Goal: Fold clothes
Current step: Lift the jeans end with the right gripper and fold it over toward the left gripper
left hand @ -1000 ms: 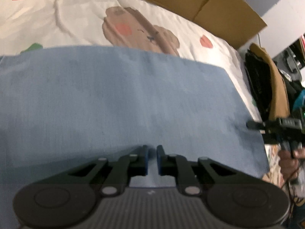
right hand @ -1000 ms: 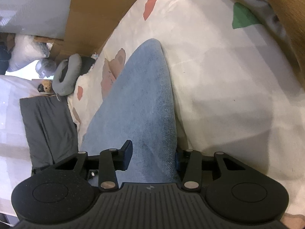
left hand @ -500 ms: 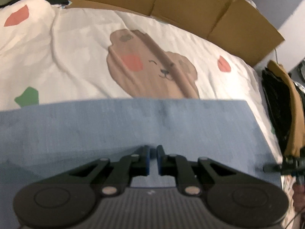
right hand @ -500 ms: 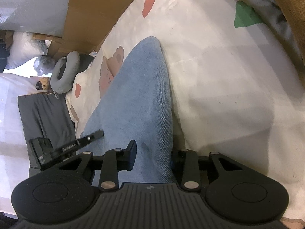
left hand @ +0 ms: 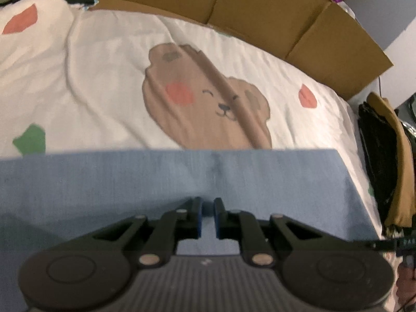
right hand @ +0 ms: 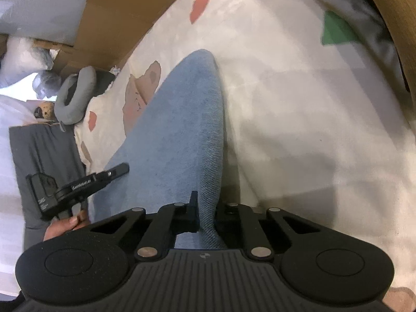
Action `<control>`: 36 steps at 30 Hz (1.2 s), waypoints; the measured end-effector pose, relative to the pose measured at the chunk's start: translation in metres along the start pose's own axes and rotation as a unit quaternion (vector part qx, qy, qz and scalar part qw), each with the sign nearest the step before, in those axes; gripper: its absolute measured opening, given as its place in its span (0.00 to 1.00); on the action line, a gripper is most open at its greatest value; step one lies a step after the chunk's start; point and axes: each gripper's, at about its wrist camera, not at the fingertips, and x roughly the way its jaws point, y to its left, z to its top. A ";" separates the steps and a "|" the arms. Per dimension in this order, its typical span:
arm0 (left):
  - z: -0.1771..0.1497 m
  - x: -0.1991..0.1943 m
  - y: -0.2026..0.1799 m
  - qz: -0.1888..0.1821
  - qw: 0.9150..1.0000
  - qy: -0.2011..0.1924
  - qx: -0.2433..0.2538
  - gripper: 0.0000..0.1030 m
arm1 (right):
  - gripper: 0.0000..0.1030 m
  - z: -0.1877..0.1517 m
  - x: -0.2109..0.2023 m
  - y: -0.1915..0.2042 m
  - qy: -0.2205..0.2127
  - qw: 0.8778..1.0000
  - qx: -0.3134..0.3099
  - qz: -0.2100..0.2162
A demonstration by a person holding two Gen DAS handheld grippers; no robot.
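Note:
A light blue garment lies on the bear-print bed sheet, its far edge straight across the left wrist view. My left gripper is shut on it, blue fabric pinched between the pads. In the right wrist view the same garment runs away as a long rounded fold. My right gripper has its jaws closing tight on the fold's near edge, pads pressing the cloth. The left gripper, held by a hand, shows at that view's left over the garment.
Brown cardboard boxes line the bed's far side. A stack of dark and mustard clothes stands at the right edge. A grey neck pillow and a dark grey garment lie beyond the bed's left side.
My left gripper drew the blue garment back, uncovering more of the bear print. The right jaws went from wide around the fold to pinched on it. The left gripper came into the right view.

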 end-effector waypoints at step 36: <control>-0.108 -0.178 0.075 0.010 0.974 -0.131 -0.186 0.69 | 0.06 0.007 -0.006 0.303 0.070 0.957 -0.225 -0.171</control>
